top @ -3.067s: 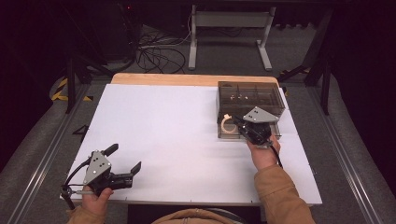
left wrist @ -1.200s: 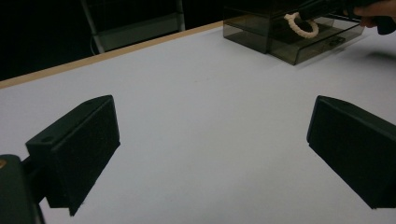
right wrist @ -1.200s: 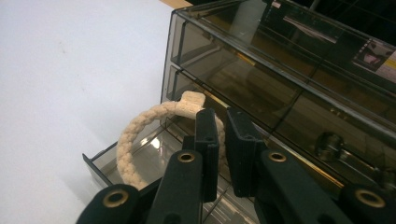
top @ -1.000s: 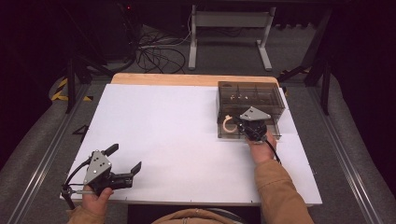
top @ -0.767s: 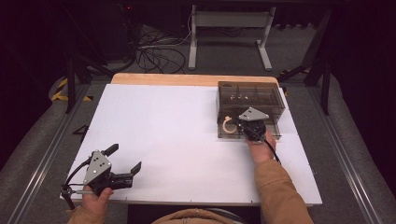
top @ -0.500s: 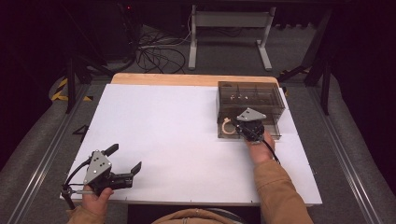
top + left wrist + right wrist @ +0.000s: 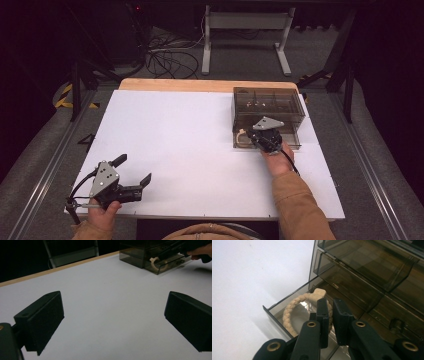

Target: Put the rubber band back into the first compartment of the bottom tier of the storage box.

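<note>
Dark room, white bench (image 7: 200, 145). Smoked drawer box (image 7: 280, 100) at far right; its bottom drawer (image 7: 277, 312) is pulled out. Braided ring (image 7: 294, 307) lies in that drawer. My right gripper (image 7: 331, 315) hangs over the ring, jaws nearly shut, holding nothing I can see. Left gripper (image 7: 132, 172) idles well apart from the box, jaws wide, empty. Step, I judge: ring placed. Next: draw back, push drawer shut squarely.
</note>
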`<control>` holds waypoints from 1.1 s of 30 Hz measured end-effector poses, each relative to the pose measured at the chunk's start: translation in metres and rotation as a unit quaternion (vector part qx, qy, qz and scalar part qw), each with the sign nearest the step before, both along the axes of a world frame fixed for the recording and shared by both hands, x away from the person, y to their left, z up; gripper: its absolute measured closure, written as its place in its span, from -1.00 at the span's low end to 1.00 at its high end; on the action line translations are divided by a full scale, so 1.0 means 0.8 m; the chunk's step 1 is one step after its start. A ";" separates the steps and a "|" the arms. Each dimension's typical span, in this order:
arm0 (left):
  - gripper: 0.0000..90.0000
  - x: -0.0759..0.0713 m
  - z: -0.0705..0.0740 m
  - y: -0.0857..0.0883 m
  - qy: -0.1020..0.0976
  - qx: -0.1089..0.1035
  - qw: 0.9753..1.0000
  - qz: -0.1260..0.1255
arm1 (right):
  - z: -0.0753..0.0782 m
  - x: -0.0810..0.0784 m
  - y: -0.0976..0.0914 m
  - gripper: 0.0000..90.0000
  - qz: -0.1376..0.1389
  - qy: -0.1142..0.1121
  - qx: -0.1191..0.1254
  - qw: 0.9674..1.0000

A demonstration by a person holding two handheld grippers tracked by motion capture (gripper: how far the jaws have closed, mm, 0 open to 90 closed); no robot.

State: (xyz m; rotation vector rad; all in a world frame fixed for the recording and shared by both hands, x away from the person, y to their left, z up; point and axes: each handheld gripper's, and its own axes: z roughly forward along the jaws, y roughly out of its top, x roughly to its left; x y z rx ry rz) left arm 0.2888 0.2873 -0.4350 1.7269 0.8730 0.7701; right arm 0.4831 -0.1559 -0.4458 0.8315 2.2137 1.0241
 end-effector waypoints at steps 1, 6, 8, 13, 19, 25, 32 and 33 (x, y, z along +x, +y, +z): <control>-0.93 0.000 0.000 0.000 0.000 0.000 1.000 0.000 | 0.000 0.000 0.000 0.87 0.000 0.004 0.001 1.000; -0.93 0.000 0.000 0.000 0.000 0.000 1.000 0.001 | -0.001 -0.001 0.001 0.86 0.001 0.014 0.001 1.000; -0.93 0.000 0.000 0.000 0.000 0.000 1.000 0.000 | -0.001 -0.001 0.001 0.86 0.001 0.017 0.002 1.000; -0.93 0.000 0.000 0.000 0.000 0.000 1.000 0.000 | -0.002 -0.001 0.000 0.86 -0.001 0.023 0.002 1.000; -0.93 0.000 0.000 0.000 0.001 0.000 1.000 0.000 | -0.001 0.000 -0.001 0.67 -0.003 0.021 0.003 1.000; -0.93 0.001 0.000 0.001 0.001 0.000 1.000 0.000 | 0.001 0.001 -0.004 0.39 -0.006 0.022 0.021 1.000; -0.93 0.001 0.000 0.001 0.001 0.000 1.000 0.000 | 0.009 -0.002 -0.008 0.18 -0.006 0.018 0.041 0.999; -0.93 0.001 0.000 0.001 0.001 0.000 1.000 0.000 | 0.010 -0.002 -0.008 0.14 -0.006 0.017 0.043 0.999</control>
